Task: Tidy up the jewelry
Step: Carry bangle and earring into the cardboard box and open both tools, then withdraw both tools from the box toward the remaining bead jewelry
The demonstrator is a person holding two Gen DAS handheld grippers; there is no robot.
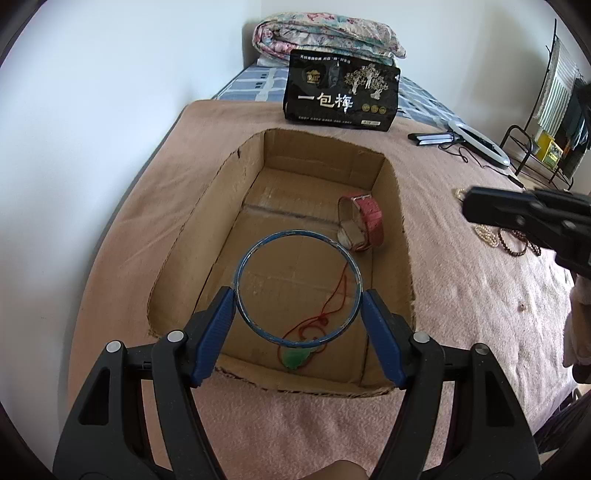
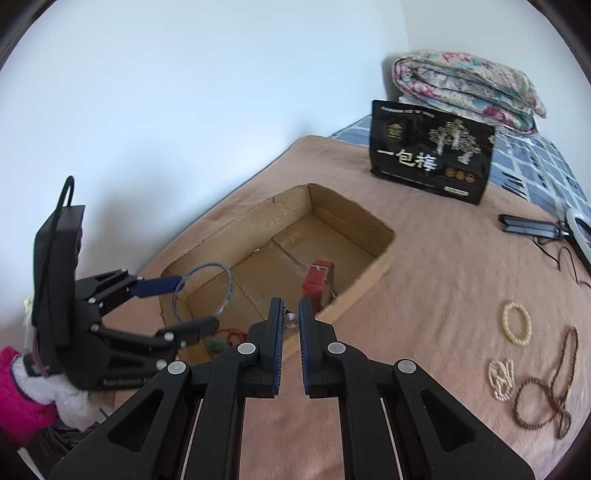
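Note:
My left gripper (image 1: 297, 295) is shut on a thin blue bangle (image 1: 258, 246), held flat above the near end of the open cardboard box (image 1: 400, 229). Inside the box lie a red-strapped watch (image 1: 364, 221) and a green pendant on a red cord (image 1: 297, 358). My right gripper (image 2: 291, 308) is shut on a small pearl earring (image 2: 291, 319), just over the box's near rim (image 2: 369, 280). The left gripper with the bangle (image 2: 203, 291) also shows in the right wrist view. On the pink blanket lie a cream bead bracelet (image 2: 516, 323), a pearl strand (image 2: 501, 380) and brown bead strings (image 2: 546, 391).
A black snack bag (image 1: 341, 90) stands beyond the box, with a folded quilt (image 1: 325, 35) behind it. A ring light and its black holder (image 1: 476, 142) lie at the far right. A white wall runs along the left side of the bed.

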